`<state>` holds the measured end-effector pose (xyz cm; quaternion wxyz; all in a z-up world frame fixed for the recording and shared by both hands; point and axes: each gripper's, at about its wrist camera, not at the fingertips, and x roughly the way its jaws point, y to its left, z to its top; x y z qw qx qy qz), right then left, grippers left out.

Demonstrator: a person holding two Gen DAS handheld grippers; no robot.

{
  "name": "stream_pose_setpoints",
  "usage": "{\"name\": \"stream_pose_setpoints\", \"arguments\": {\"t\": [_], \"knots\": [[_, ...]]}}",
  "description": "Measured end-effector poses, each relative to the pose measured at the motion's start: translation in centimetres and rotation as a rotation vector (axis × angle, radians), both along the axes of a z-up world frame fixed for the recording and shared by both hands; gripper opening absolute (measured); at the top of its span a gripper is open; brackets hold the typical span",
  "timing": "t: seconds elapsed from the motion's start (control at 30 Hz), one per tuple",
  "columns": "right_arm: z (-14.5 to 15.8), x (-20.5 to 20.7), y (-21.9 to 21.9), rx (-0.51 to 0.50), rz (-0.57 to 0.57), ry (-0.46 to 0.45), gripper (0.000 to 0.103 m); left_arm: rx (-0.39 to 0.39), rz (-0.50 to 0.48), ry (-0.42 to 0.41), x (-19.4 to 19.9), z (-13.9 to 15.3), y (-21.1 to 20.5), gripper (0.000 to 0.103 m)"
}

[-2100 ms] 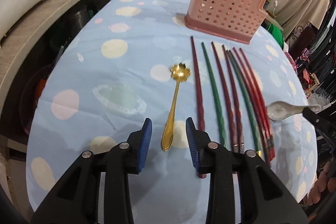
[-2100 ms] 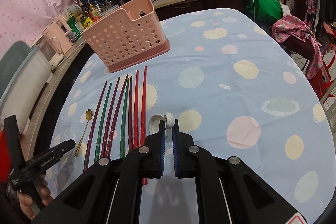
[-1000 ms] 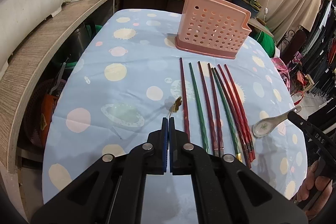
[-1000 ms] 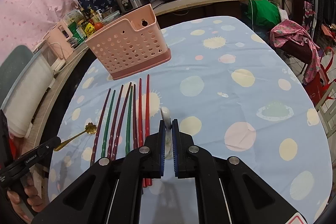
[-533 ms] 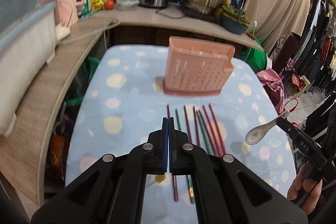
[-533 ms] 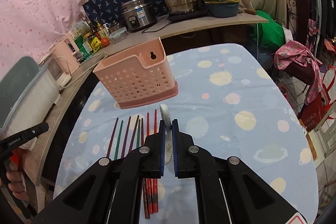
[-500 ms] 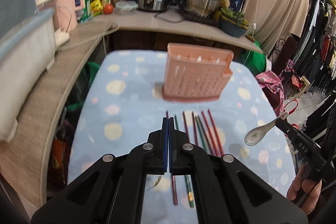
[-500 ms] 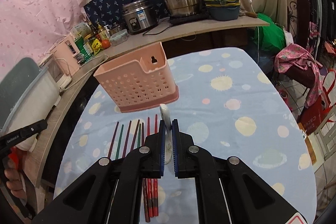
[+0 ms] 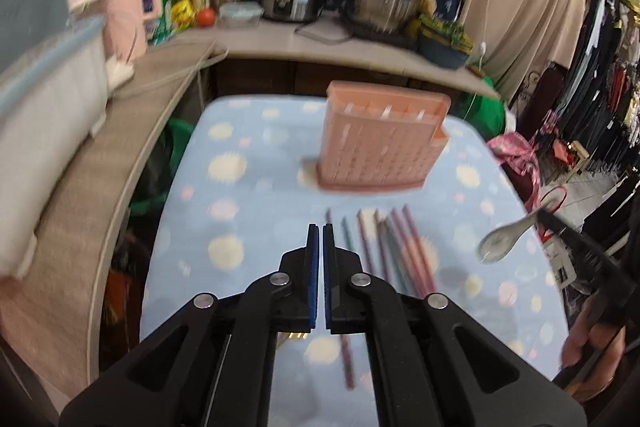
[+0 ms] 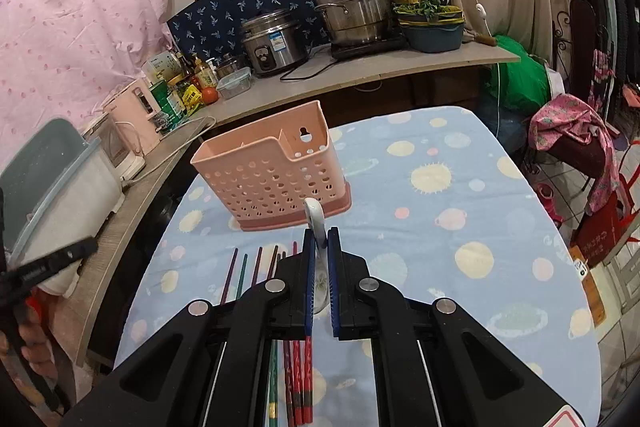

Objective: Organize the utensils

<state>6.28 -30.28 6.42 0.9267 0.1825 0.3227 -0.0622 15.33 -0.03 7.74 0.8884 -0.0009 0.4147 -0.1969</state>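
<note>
My left gripper [image 9: 321,227] is shut above the blue spotted table [image 9: 248,195]. A bit of the gold spoon [image 9: 296,335] shows under its pads, hanging below them. My right gripper [image 10: 319,231] is shut on the white ceramic spoon [image 10: 314,217], whose handle sticks up past the fingertips. The left wrist view shows that spoon [image 9: 504,237] lifted at the right, bowl down. The pink perforated basket [image 10: 276,183] stands upright at the table's far side [image 9: 380,151]. Several red, green and maroon chopsticks [image 9: 384,247] lie side by side in front of it [image 10: 256,267].
A counter [image 10: 360,75] behind the table carries a rice cooker [image 10: 274,41], a steel steamer pot [image 10: 352,3] and a pink kettle [image 10: 130,111]. A grey bin [image 10: 52,179] stands on the left shelf. A chair with pink cloth [image 10: 572,131] is beside the table's right edge.
Both grippers have risen above the table, each still shut on its spoon. The gold spoon's bowl has dropped below the left pads. The left wrist view is now blurred by motion.
</note>
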Motion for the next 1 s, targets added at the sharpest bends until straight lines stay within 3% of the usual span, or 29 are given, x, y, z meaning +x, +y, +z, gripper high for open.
{"name": "stream_pose_setpoints", "arguments": {"t": [0.07,0.2,0.37,0.53,0.73,0.8,0.9,1.0], "knots": [[-0.6,-0.7,0.2,0.007,-0.002,0.015,0.006,0.021,0.018,0.042,-0.9,-2.5,1.6,0.006],[-1.6,-2.0,0.7,0.021,-0.010,0.045,0.006,0.060,0.038,0.097,-2.5,-6.9,4.5,0.033],[-2.3,-2.8,1.5,0.020,-0.010,0.068,0.006,0.089,0.018,0.160,-3.5,-11.4,6.2,0.034],[-2.2,-2.9,2.1,0.013,-0.008,0.074,0.006,0.100,-0.019,0.181,-3.8,-13.5,6.0,0.034],[-2.1,-2.8,2.4,0.007,-0.007,0.074,0.006,0.119,-0.032,0.190,-4.4,-14.5,5.9,0.031],[-2.1,-2.8,2.3,0.010,-0.006,0.073,0.006,0.110,-0.041,0.199,-4.7,-14.5,5.9,0.016],[-2.1,-2.8,2.3,0.009,-0.006,0.072,0.006,0.109,-0.051,0.194,-5.3,-14.1,5.6,0.002],[-1.9,-2.8,2.5,0.010,-0.005,0.068,0.006,0.085,-0.053,0.198,-5.7,-13.3,5.3,0.000]]}}
